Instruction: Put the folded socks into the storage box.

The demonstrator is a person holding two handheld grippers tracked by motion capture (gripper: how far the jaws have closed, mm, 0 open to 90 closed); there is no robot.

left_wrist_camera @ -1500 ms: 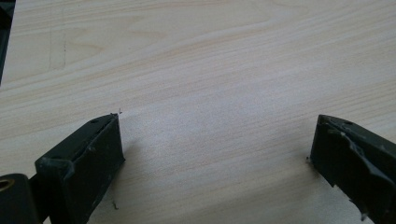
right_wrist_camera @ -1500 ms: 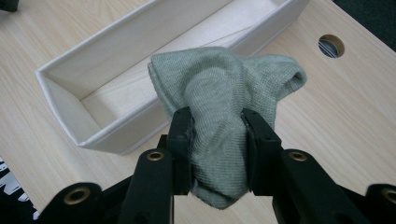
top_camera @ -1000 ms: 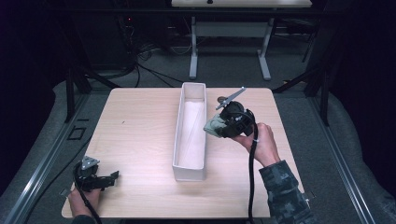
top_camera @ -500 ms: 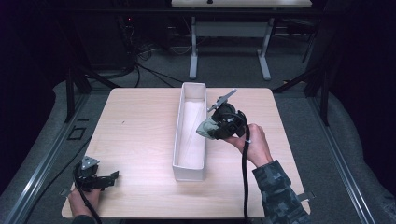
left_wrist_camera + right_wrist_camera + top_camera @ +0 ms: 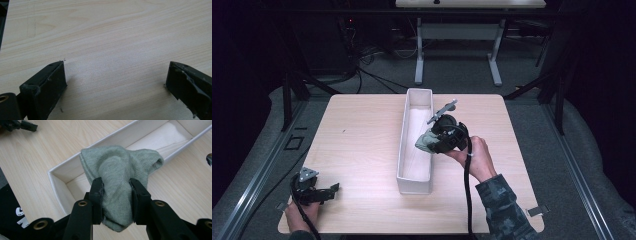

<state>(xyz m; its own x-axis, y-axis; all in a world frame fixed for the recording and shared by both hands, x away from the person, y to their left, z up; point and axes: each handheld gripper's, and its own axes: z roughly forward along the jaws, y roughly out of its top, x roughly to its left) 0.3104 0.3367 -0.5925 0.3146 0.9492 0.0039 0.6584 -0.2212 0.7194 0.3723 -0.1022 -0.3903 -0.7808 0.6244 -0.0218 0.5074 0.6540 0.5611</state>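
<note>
Wood table [image 5: 362,150], dark rm | my R gripper [image 5: 117,188] pinching grey sock [image 5: 120,167] mid-bunch over white bin [image 5: 408,150] | soft, light, floppy; grip bunched fabric | L gripper [image 5: 319,191] spread, idle.

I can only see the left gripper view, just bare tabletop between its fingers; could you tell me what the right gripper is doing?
Observer: The right gripper is shut on a grey-green cloth.
Operator: Thank you. Where is it holding that cloth?
Observer: Over the long white tray, by its right wall.
Operator: Is anything already in the tray?
Observer: The floor that shows looks bare.
Operator: And where is my left gripper relative to the tray?
Observer: The left gripper rests at the table's near left corner, apart from the tray.
</note>
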